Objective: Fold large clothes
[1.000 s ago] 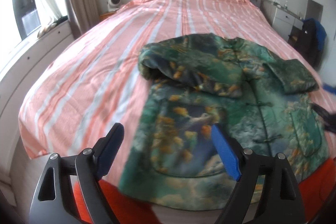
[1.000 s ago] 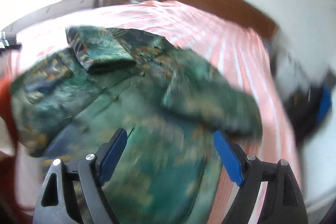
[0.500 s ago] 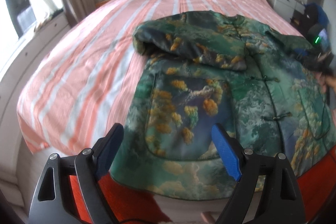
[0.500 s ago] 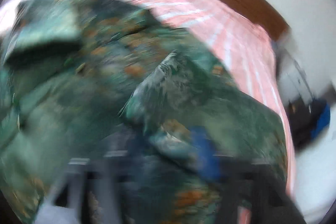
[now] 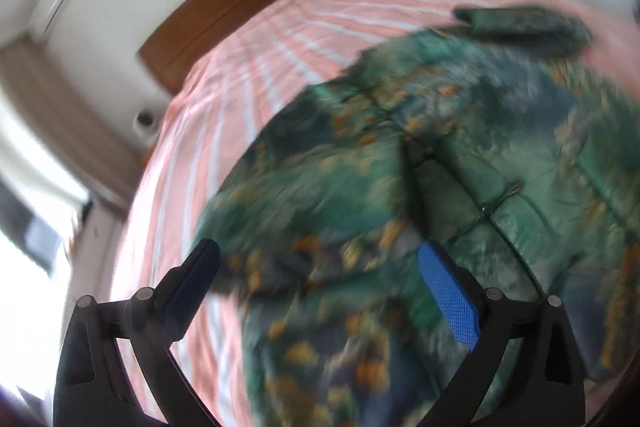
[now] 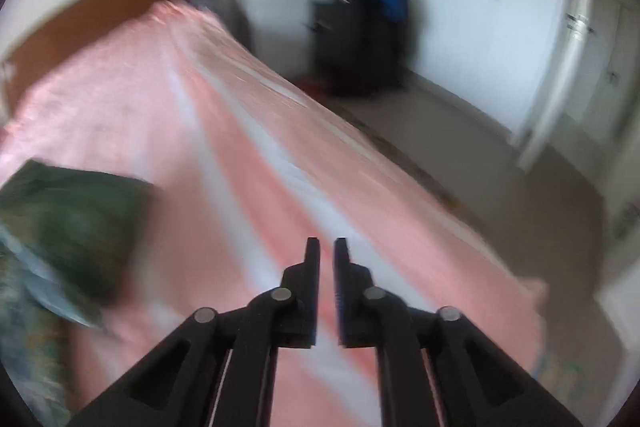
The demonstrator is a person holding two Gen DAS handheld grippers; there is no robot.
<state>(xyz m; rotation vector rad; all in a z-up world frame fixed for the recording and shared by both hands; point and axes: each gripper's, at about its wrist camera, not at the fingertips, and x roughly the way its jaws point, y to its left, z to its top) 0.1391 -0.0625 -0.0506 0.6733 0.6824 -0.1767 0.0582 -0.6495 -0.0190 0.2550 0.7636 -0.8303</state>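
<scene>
We see the green jacket [image 5: 460, 187] lying on the bed, spread over the pink striped sheet [image 5: 280, 39]. In the left wrist view it fills the lower right part, and its left edge stops on the sheet, where a wide band of free sheet runs up to the wooden headboard [image 5: 240, 3]. One sleeve [image 5: 524, 27] lies stretched out at the far right side, toward the bed's edge. The fabric looks padded and a little shiny, printed with orange and blue patches, and a seam with small knot buttons [image 5: 508, 193] runs across it. The picture is blurred, so we cannot tell finer details.

The left gripper [image 5: 320, 267] hangs over the near part of the jacket with its jaws wide apart; they have just been opening further, and nothing is pressed between them. The inner pad of one finger [image 5: 448, 299] is blue and rough.

In the right wrist view only a dark green corner of the jacket [image 6: 72, 227] shows at the left. The right gripper [image 6: 326, 247] is over bare sheet [image 6: 248, 155], apart from the jacket, its jaws nearly together and gripping nothing. To the right the bed's long edge falls to a beige floor [image 6: 480, 155], open up to a dark chair [image 6: 360, 39] with a blue cloth and white wardrobe doors [image 6: 580, 27].
</scene>
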